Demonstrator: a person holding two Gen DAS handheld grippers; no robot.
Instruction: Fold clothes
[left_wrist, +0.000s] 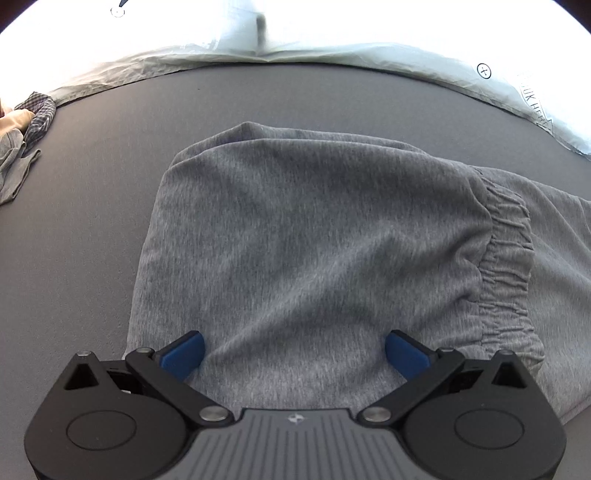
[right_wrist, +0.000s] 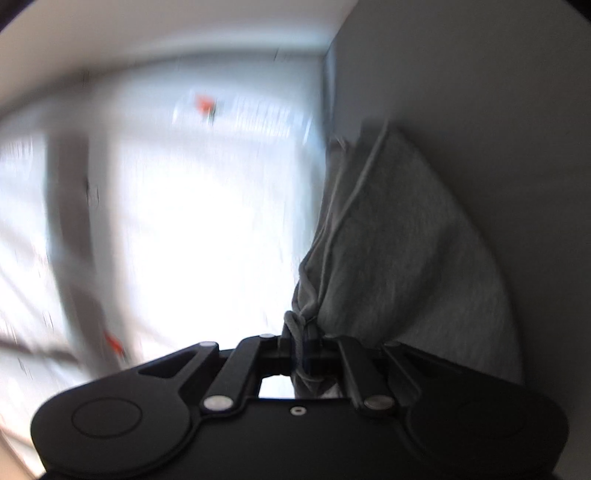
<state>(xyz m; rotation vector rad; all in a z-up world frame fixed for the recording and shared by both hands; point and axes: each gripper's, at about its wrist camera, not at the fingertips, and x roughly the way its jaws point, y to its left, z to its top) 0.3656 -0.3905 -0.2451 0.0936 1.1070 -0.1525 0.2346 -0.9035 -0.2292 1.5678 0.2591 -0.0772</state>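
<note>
On a dark grey tabletop (left_wrist: 92, 184), soft grey sweatpants (left_wrist: 314, 240) lie half folded. Left gripper (left_wrist: 294, 350) hovers open above; right gripper (right_wrist: 304, 345) pinches their bunched edge (right_wrist: 301, 325). Next likely: carry it across.

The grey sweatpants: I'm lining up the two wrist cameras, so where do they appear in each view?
Left wrist view: the grey sweatpants fill the centre and right, lying on the dark grey surface, under the open left gripper.
Right wrist view: they hang at right of centre, bunched fabric pinched in the shut right gripper.
Shared landmark: the sweatpants' grey fabric.
</note>
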